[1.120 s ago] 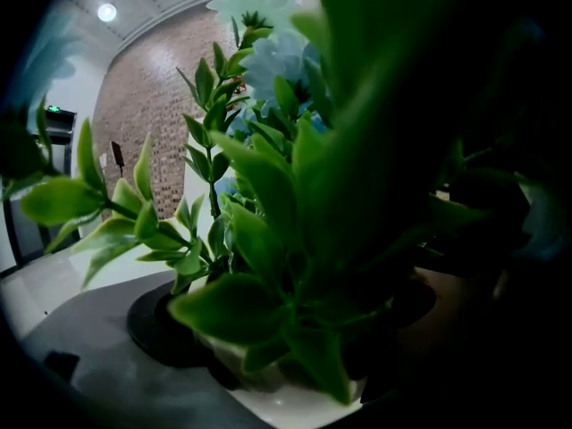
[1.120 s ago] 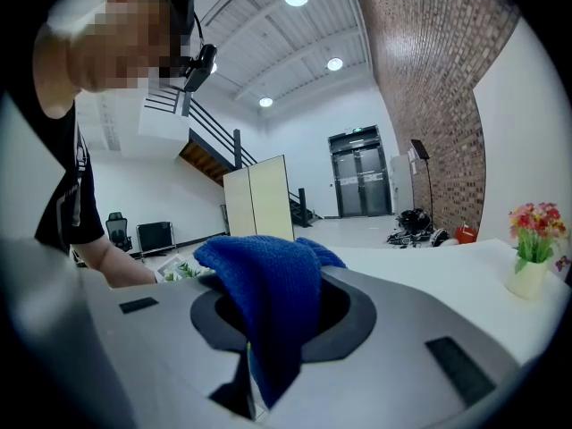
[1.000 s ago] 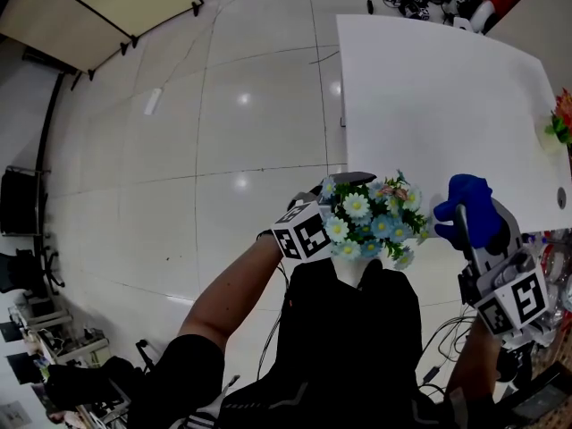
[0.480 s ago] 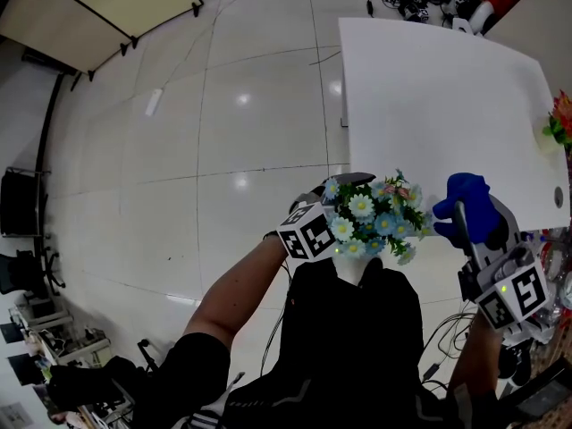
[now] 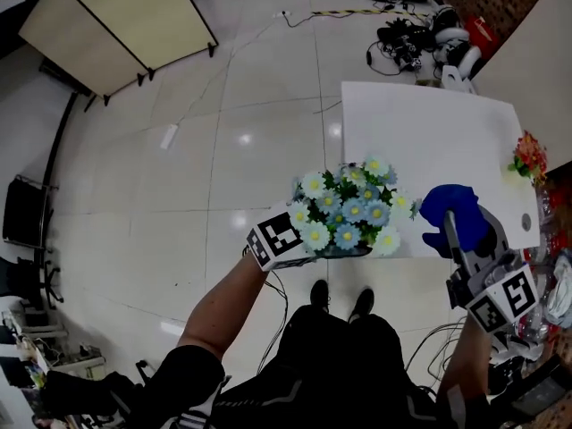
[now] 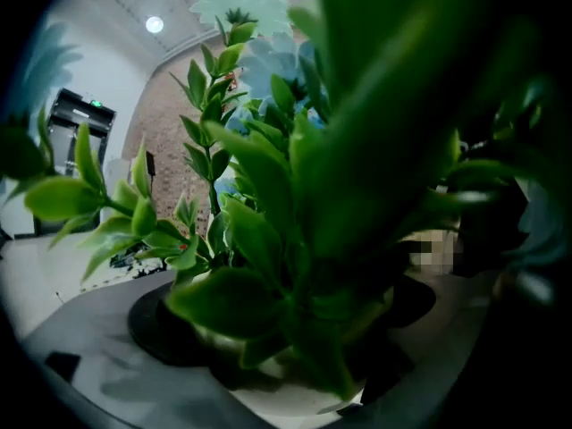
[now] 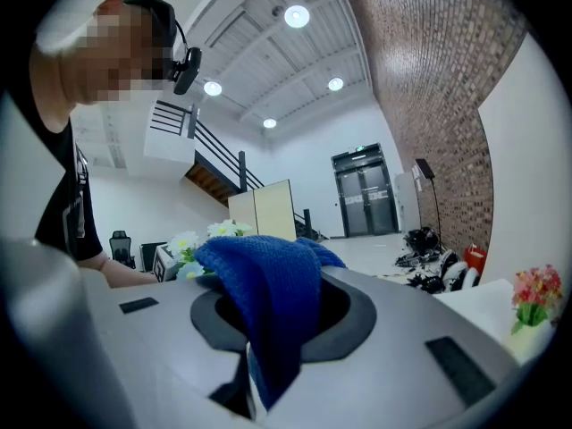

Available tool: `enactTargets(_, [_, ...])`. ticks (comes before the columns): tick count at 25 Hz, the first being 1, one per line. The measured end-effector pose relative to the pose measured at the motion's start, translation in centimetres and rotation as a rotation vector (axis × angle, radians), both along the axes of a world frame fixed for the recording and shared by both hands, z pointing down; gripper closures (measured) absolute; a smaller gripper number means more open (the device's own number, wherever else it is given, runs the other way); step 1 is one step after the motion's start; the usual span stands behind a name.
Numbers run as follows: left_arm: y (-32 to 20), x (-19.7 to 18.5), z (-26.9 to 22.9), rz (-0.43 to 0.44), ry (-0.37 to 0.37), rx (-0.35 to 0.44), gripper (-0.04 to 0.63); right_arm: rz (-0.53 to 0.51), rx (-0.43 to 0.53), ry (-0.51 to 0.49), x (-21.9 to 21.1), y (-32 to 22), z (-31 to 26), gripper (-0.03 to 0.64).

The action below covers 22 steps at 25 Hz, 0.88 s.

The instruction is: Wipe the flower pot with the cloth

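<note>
Held flower pot (image 6: 279,396) and blue cloth (image 5: 454,206) apart, short of the first wipe.
Clamped the pot, blooms up, in the left gripper (image 5: 332,252) at mid-frame, by the white table (image 5: 420,141)'s lower left corner; pinched the cloth in the right gripper (image 5: 451,229), right of the flowers. Judged wiping not yet begun; needed next to bring cloth beneath the blooms onto the pot wall.
</note>
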State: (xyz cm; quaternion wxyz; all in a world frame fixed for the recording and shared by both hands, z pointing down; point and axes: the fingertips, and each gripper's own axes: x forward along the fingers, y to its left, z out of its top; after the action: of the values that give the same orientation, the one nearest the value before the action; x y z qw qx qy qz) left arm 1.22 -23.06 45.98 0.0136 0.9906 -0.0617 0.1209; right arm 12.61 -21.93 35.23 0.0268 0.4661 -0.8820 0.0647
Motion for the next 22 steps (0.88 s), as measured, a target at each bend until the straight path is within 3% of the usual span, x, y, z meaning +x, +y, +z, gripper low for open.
enactTargets(4, [0.1,-0.8,-9.2,0.014,0.019,0.038,0.044,-0.039,0.066,-0.034,-0.9,0.8,-5.6,0.535])
enactTargets(7, [0.1,-0.4,-14.4,0.01,0.048,0.008,0.044,-0.06,0.109,-0.127,-0.3,1.5,-8.8,0.535])
enactTargets(9, [-0.8,0.7,-17.1,0.006,0.045,0.042,0.044,-0.047,0.159,-0.172,1.5,1.6,-11.2,0.535])
enactTargets(13, [-0.7,2.2,-19.5,0.007,0.021,0.12,0.044,-0.031,0.214,-0.131,4.2,2.6,-13.5,0.535])
enactTargets(18, [1.1,3.3,-21.6,0.051,0.053,0.075,0.044,-0.071,0.235,-0.096,3.3,3.1,-15.1,0.535])
enactTargets(22, [2.6,4.1,-23.6,0.095,0.064,0.055,0.044,-0.196,0.237,-0.11,0.6,2.6,-17.0,0.535])
